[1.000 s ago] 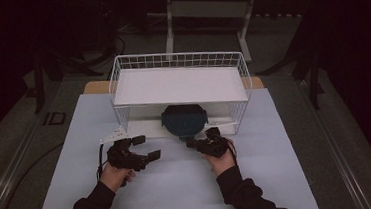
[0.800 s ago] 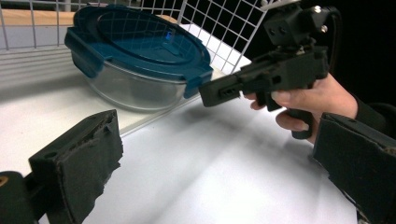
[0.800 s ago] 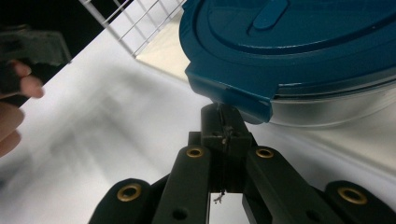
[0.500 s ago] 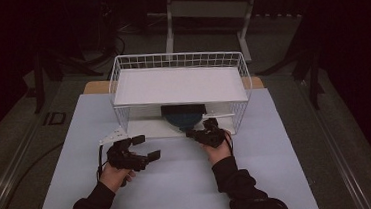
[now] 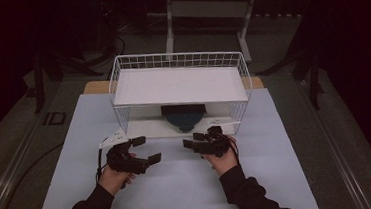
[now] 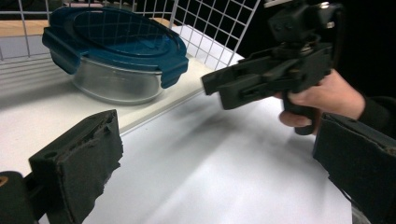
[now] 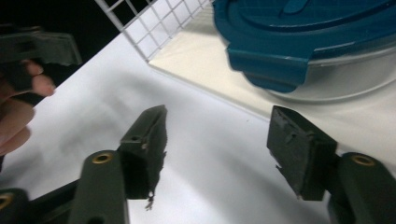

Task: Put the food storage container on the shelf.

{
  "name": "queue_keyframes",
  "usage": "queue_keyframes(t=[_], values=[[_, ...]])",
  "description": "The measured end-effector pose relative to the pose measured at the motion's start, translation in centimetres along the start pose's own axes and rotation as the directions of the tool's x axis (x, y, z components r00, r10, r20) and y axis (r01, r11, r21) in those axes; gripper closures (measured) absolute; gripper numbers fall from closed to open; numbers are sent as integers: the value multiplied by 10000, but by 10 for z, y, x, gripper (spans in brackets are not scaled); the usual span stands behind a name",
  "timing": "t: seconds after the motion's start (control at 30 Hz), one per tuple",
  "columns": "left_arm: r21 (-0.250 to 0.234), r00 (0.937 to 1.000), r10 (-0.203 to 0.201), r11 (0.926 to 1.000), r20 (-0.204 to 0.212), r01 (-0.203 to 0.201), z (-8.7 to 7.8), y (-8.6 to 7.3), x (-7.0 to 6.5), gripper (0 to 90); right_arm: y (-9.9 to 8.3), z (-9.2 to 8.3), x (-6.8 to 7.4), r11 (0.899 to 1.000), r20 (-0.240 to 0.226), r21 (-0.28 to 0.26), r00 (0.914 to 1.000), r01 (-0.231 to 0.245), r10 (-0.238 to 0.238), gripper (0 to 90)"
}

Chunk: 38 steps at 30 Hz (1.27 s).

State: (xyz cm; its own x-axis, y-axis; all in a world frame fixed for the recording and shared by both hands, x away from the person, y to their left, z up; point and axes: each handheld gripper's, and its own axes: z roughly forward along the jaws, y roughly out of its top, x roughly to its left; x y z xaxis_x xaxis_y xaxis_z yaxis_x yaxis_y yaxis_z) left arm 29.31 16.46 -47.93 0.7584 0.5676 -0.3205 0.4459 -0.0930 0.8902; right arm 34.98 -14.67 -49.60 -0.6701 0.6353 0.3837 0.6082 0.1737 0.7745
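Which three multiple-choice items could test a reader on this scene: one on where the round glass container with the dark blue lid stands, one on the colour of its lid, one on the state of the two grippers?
1. Where is the round glass container with the dark blue lid?
A. On top of the white wire rack
B. On the lower board under the white wire rack
C. On the floor

2. What colour is its lid?
A. Red
B. Yellow
C. Dark blue

3. How are the left gripper and the right gripper?
A. Both open, holding nothing
B. Both shut on the container
C. One holds the lid

Answers: 1 B, it sits beneath the shelf; 2 C, both gripper views show blue; 3 A, the jaws stand apart, empty.
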Motion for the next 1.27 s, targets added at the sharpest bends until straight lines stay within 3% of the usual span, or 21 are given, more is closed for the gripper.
queue_keyframes(t=[0.07,0.2,0.87,0.93,1.27], values=[[36,10000,51,10000,1,-51,-1,0,-2,14,-4,-5,3,9999,-116,-76,9999,99,-99,275],[27,10000,53,10000,63,-53,-3,-2,-5,14,-14,-16,8,9995,-319,-222,9992,220,-227,206],[213,9992,348,9992,203,-352,-4,-11,-13,14,-61,-68,5,9965,133,-155,9966,815,-813,216],[176,9992,349,9992,191,-352,-5,-11,-13,14,-64,-71,6,9948,329,-57,9943,1014,-1012,217],[132,9989,437,9989,179,-439,-5,-10,-15,14,-67,-75,3,9955,420,-82,9947,940,-936,217]])
